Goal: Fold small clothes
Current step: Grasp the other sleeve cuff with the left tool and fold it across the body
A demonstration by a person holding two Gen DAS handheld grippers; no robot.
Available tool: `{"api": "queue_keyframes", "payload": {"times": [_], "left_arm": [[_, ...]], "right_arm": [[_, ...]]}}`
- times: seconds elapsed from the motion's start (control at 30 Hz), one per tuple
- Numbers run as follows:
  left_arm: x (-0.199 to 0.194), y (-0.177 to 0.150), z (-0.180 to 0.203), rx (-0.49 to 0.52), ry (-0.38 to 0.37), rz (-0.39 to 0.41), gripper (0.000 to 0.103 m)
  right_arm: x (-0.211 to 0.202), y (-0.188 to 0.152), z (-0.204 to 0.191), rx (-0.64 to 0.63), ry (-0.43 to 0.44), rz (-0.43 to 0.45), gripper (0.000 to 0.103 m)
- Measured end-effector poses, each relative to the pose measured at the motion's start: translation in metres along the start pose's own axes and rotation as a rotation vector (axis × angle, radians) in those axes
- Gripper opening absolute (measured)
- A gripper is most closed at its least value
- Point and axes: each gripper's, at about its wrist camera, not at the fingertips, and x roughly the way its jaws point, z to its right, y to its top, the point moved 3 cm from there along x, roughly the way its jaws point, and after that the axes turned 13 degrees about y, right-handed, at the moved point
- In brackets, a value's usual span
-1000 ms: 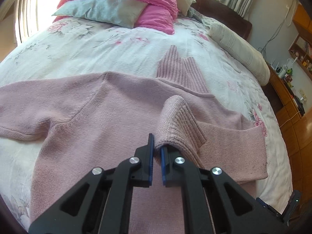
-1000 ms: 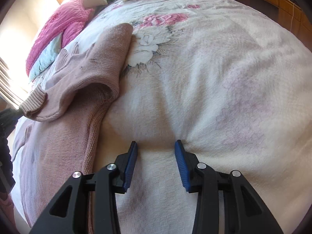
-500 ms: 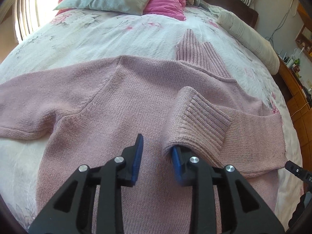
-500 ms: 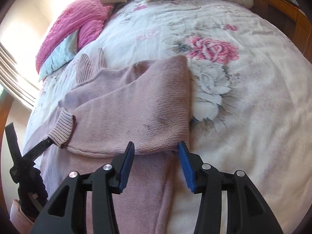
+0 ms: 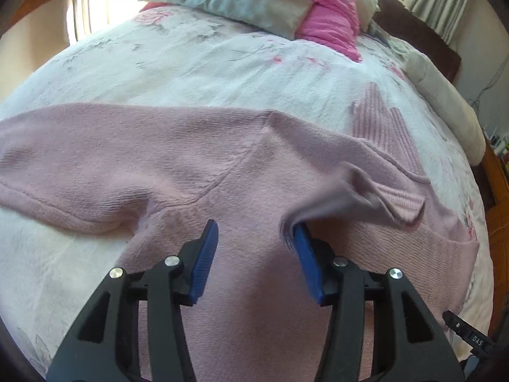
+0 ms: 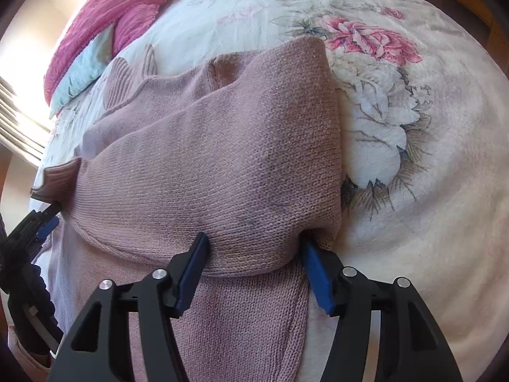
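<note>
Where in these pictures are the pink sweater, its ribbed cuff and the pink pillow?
sweater (image 5: 165,156), left wrist view, on the flat back panel near the spread sleeve.
ribbed cuff (image 5: 397,202), left wrist view, on the ribbing of the folded-over sleeve end.
pink pillow (image 6: 127,9), right wrist view, on its crinkled top.

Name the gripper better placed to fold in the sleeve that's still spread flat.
Left. The left gripper is open over the sweater, nearest the flat sleeve. The right gripper straddles the folded sleeve on the opposite side.
</note>
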Motion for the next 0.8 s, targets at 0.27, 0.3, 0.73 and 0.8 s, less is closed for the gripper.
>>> {"api": "queue_keyframes", "payload": {"times": [0.27,0.3,0.73,0.8], "left_arm": [[-0.010,-0.001,-0.047,-0.041,0.016,0.030,0.042],[-0.016,-0.001,-0.046,-0.030,0.017,0.050,0.044],[-0.014,-0.007,0.040,0.248,-0.111,-0.019,0.062],[0.002,-0.011,0.037,0.246,-0.098,-0.069,0.062]], "right_arm": [[0.002,0.000,-0.002,-0.007,-0.014,0.002,0.062],[0.001,0.002,-0.005,-0.005,-0.016,0.000,0.062],[-0.049,0.016,-0.030,-0.029,0.004,0.090,0.062],[-0.036,0.014,-0.015,0.008,-0.022,0.049,0.061]]}}
